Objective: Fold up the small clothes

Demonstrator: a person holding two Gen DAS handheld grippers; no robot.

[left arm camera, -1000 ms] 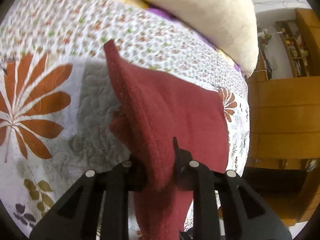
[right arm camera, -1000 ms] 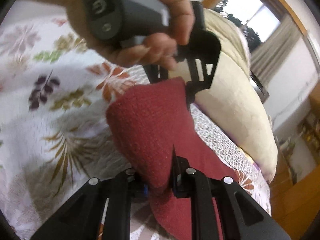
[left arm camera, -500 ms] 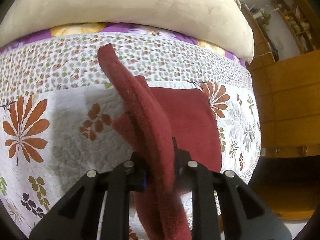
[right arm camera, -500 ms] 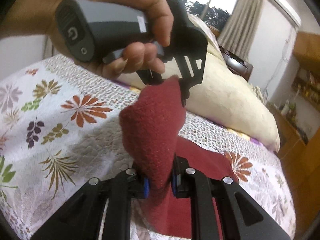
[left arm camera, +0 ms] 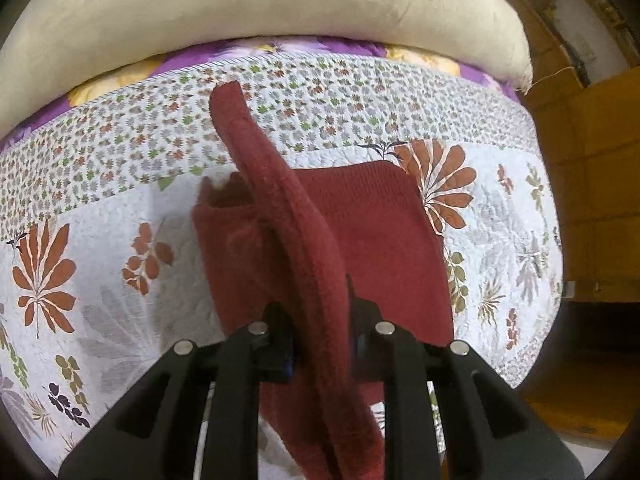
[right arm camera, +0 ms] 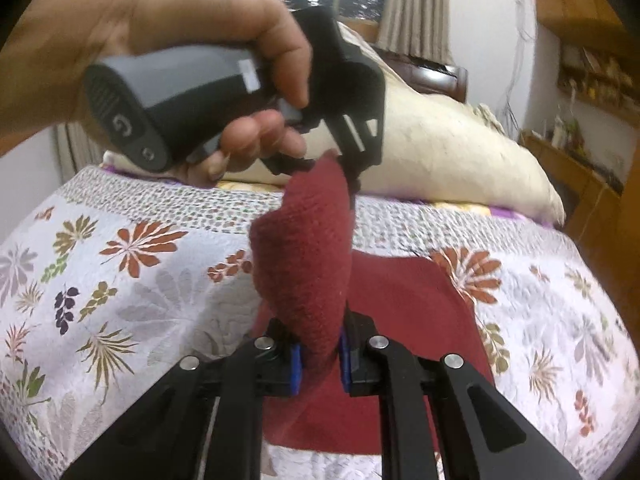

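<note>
- Bedspread [left arm camera: 100, 216]: white quilt, printed with rust-orange flowers and small leaf sprigs, covers the whole work surface; a band of tiny florals runs along its far edge.
- Pillow [left arm camera: 256, 4]: long and cream-coloured, lies across the head of the bed beyond the floral band, with purple-and-yellow bedding showing beneath it.
- Maroon garment [left arm camera: 384, 240]: knitted, small. Lower part lies flat on the quilt just ahead of me; one edge is lifted off it and stretched in the air between my two tools.
- My left hand [right arm camera: 168, 40]: seen from the right wrist camera, wrapped around the grey handle, raised above the bed.
- My left gripper [left arm camera: 320, 332]: fingers closed on the raised maroon edge, cloth squeezed between them and running up and away.
- My right gripper [right arm camera: 320, 356]: blue-padded fingers pinching the other end of that same lifted fold, which rises from my pads up to the left tool's tips.
</note>
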